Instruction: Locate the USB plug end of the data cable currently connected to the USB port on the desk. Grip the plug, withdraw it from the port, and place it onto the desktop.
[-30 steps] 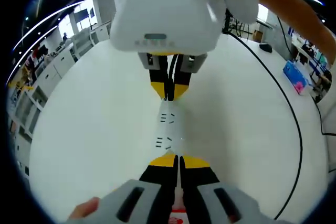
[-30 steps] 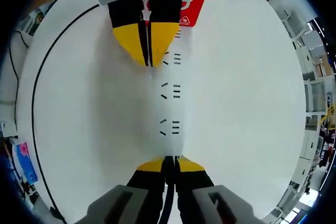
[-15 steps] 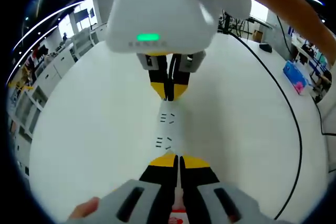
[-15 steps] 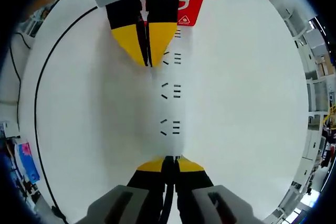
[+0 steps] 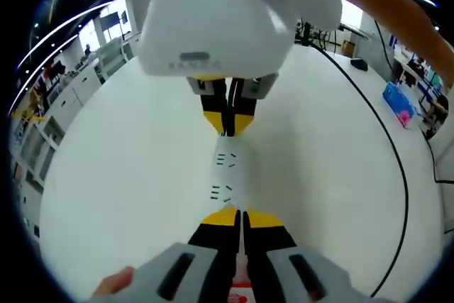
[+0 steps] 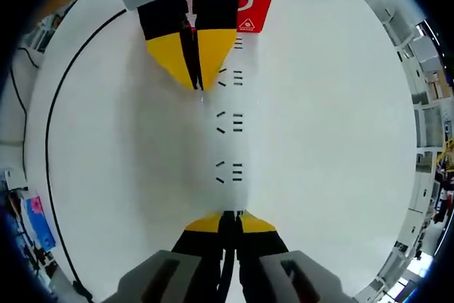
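White laminate forms the surface [image 5: 106,175], and a white power strip [image 5: 228,175] lies on it, running straight away from the left gripper view's camera. The left gripper [image 5: 240,212] has its yellow-tipped jaws together at the near end of the strip. The right gripper [image 5: 228,133] faces it from the far end, jaws also together, tips down at the strip. In the right gripper view, the right gripper [image 6: 230,212] meets its end of the strip [image 6: 227,140] with the jaws pressed together; a thin dark line runs between them (whether this is the USB plug cannot be told, and the port itself is not discernible). At the opposite end of the strip, the left gripper [image 6: 196,89] has its tips touching at the strip's top face, beside a red label [image 6: 252,15] on the strip. A black cable [image 5: 397,154] curves across the surface well apart from the strip, on the right gripper's side. A blue pack [image 5: 399,103] lies beyond that cable near the surface edge.
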`<state>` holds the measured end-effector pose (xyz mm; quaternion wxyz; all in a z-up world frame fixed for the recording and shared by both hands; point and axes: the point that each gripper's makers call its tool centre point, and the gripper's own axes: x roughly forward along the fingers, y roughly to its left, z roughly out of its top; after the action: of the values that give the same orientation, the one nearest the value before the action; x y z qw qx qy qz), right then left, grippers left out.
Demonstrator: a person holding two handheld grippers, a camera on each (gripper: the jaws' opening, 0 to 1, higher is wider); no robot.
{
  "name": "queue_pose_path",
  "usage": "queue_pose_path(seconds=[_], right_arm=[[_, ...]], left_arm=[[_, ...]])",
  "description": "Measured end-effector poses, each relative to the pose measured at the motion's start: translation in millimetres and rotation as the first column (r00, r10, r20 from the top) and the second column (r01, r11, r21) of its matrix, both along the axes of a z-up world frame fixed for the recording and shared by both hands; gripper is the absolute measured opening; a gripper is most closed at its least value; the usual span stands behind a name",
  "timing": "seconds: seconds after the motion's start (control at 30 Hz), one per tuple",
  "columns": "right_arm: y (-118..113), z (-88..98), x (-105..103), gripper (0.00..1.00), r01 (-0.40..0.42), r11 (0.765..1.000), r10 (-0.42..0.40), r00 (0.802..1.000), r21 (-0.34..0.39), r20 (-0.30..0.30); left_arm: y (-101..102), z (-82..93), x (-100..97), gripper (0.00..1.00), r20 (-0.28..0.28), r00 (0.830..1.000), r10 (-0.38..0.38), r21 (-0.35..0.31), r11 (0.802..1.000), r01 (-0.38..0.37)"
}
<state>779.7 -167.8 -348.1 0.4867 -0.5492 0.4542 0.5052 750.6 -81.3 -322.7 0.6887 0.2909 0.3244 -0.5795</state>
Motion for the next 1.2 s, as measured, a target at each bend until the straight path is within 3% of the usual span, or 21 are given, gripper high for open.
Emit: queue_pose_path(seconds=[1.2], right_arm=[[1.6,2.2,-1.3,0.09,-0.091,0.996,0.091,0.996,-0.013,-0.005]], left_arm=[[-0.1,-0.1,-0.7,0.03,0.0,1.0,0.001,-0.001,1.0,-0.001]])
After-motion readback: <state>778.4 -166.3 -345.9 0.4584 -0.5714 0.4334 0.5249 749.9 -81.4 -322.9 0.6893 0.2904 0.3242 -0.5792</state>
